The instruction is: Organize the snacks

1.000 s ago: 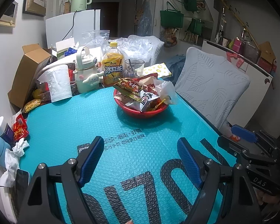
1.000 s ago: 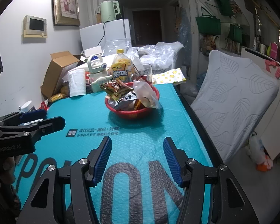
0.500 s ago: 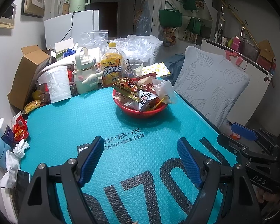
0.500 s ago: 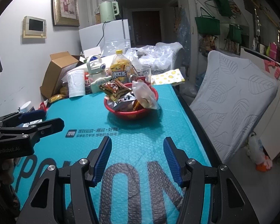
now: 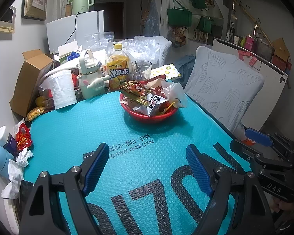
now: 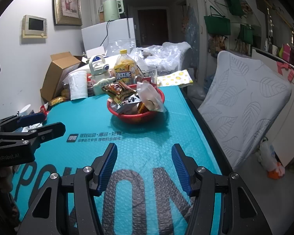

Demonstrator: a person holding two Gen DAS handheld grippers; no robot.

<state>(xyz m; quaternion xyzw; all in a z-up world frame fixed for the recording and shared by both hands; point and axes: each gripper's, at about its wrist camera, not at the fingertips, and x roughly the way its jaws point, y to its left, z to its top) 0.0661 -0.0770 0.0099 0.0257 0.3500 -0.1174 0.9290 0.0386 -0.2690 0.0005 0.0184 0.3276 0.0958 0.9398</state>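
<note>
At frame centre the red bowl (image 5: 149, 115) of snack packets (image 5: 139, 92) hides its lower contents, while the left gripper (image 5: 148, 157) and right gripper (image 6: 144, 159) hover low in frame, jaws apart, empty.

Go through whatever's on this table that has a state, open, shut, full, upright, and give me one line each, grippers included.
left gripper: open, holding nothing, above the teal mat.
right gripper: open, holding nothing.
red bowl: upright, heaped with snack packets.
iced tea bottle: upright, yellow cap on.
cardboard box: flaps open.
glass cup: upright, a straw in it.
paper roll: standing on end.
</note>
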